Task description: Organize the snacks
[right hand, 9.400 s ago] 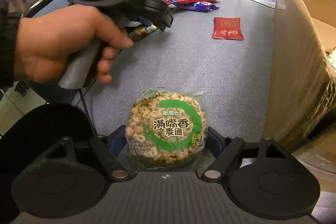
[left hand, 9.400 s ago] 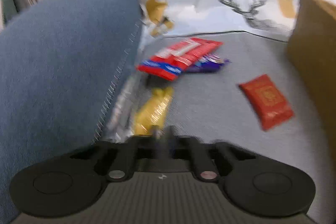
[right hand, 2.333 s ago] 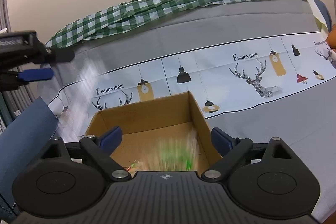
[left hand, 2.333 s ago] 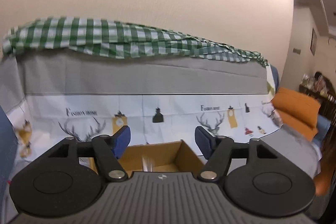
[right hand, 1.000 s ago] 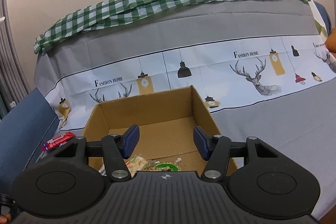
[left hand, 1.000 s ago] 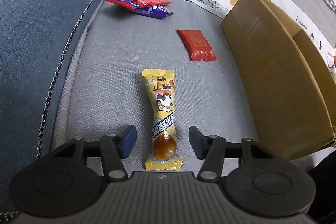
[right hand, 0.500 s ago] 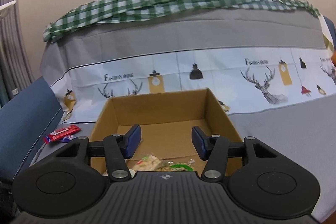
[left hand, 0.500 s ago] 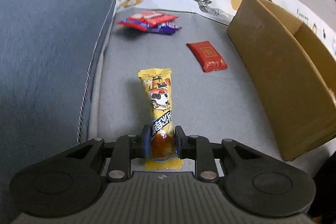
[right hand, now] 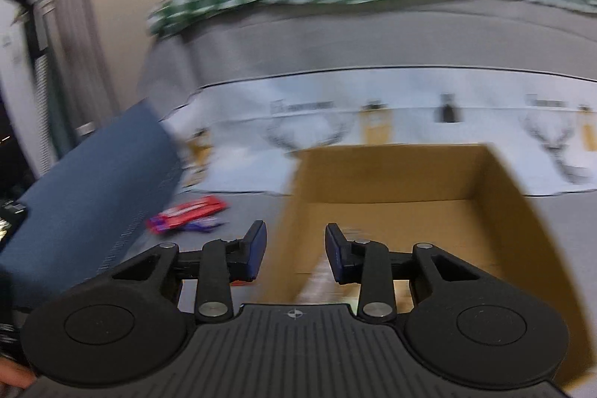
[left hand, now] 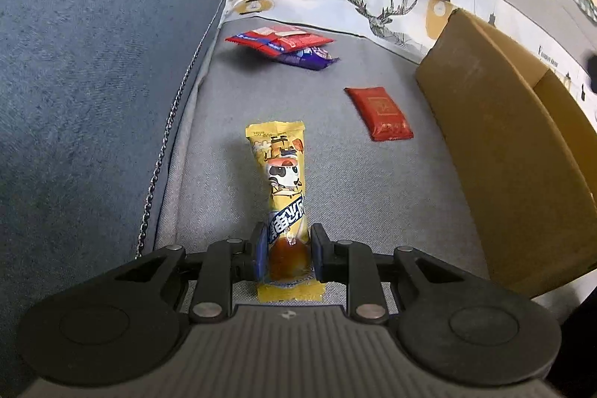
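The left gripper (left hand: 287, 254) pinches the near end of the yellow snack packet (left hand: 283, 196), whose length runs straight ahead on the grey sofa seat (left hand: 373, 196). The cardboard box (left hand: 496, 155) lies right. The right gripper (right hand: 294, 254), empty, has been narrowing.

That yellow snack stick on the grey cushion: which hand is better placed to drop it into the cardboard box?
Left. Its hand-held gripper is already clamped on the yellow snack stick. The right hand-held gripper holds nothing, its jaws just narrowing over the cardboard box.
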`<state>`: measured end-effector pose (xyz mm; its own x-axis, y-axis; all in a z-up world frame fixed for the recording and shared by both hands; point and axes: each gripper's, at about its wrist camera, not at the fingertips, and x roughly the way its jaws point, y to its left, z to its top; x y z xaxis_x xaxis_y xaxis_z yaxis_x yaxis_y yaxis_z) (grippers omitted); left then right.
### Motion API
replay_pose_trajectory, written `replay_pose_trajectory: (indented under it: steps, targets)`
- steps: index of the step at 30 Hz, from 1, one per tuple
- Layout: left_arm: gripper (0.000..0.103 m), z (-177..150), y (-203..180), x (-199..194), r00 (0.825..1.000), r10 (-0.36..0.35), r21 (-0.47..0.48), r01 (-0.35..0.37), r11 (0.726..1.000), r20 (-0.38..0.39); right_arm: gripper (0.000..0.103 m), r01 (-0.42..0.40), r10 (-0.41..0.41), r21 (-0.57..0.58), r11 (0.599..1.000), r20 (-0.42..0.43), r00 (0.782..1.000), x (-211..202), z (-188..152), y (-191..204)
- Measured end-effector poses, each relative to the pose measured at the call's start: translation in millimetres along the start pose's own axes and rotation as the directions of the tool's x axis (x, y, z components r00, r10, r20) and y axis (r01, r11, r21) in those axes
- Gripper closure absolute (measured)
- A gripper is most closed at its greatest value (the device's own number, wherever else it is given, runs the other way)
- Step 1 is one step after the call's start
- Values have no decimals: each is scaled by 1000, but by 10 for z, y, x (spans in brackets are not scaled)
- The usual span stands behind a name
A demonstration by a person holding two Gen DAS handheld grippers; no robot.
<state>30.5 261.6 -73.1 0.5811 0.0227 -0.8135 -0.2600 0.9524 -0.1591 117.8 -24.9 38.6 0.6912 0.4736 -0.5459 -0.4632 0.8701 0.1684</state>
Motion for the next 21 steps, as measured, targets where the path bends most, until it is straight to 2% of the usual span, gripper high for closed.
replay_pose_trajectory:
  steps: [3,6,8,13,15,19,21]
  targets:
    - [77,11,-8,27,1000,10,3,-10,1000,-5,63,-67,65,-45,997,-56,996,289,11,400]
    - [77,2,2,39,1000,27,-3,-27,1000,1,54,-81,70,-91,993,-121,990,665,-34,734]
    - [77,-8,-8,53,999,42,4,-42,999,4,50,-62,46,-92,994,-168,985,942,-65,859]
    - [77,-3,26,131,999,33,3,-33,999,-26,30,17,-36,-76,997,-263,964,1634,-149,999]
    - [77,-6,27,136,999,32,7,-32,999,-22,28,49,-74,-95,994,-287,955,1867,-210,1018]
    - [77,-10,32,138,999,32,6,-32,999,-17,28,118,-151,-113,987,-364,919,2276,-322,952]
    - [77,-4,35,146,999,27,6,-27,1000,-21,29,119,-150,-103,988,-392,908,2363,-379,902]
